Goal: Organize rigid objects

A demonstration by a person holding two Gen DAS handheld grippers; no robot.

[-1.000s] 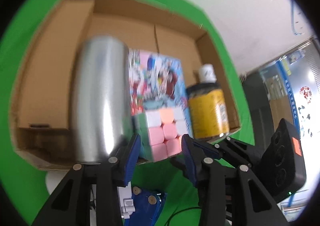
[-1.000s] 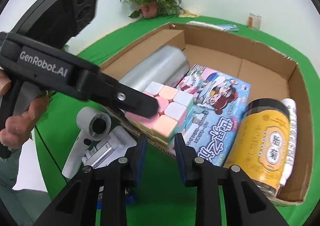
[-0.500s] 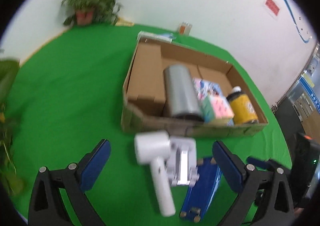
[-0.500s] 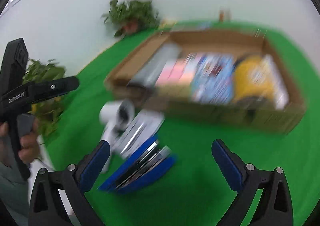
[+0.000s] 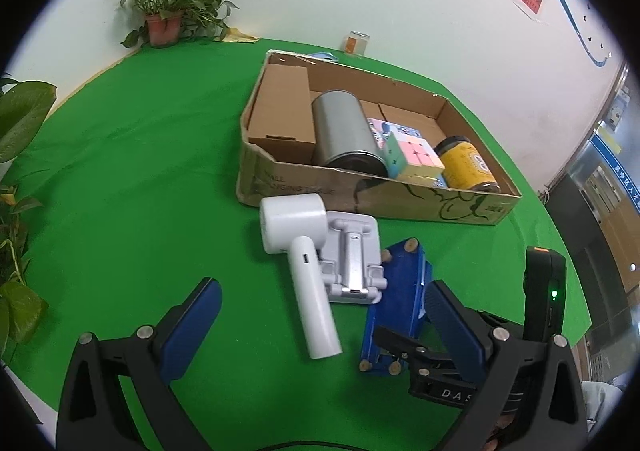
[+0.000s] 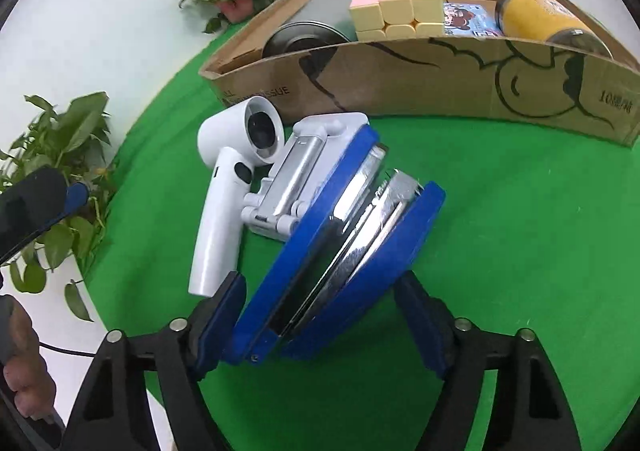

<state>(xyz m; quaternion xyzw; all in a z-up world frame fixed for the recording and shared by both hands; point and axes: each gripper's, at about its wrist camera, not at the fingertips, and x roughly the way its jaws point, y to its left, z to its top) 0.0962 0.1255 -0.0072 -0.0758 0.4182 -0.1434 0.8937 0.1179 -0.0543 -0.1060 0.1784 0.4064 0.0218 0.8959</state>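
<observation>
A blue two-leaf object [image 6: 340,251] with shiny metal plates between its leaves lies on the green cloth. My right gripper [image 6: 320,315] straddles its near end and its jaws are closing. The left pad looks to be touching it, while the right pad stands just off it. Beside the blue object [image 5: 400,291] lie a grey folding stand [image 5: 352,259] and a white handheld blower [image 5: 304,247]. My left gripper [image 5: 324,319] hovers wide open over the blower's handle, holding nothing. The pastel cube [image 5: 416,159] rests in the cardboard box [image 5: 360,191].
The box also holds a silver can [image 5: 344,135], a picture carton [image 5: 384,129] and a yellow jar [image 5: 468,165]. Potted plants [image 5: 172,7] stand at the table's far and left edges. A small jar [image 5: 355,44] sits behind the box. A hand [image 6: 20,371] grips the left tool.
The left gripper let go of the pastel cube in the box, opened wide and pulled back. The right gripper opened, dropped down over the blue object and has started narrowing.
</observation>
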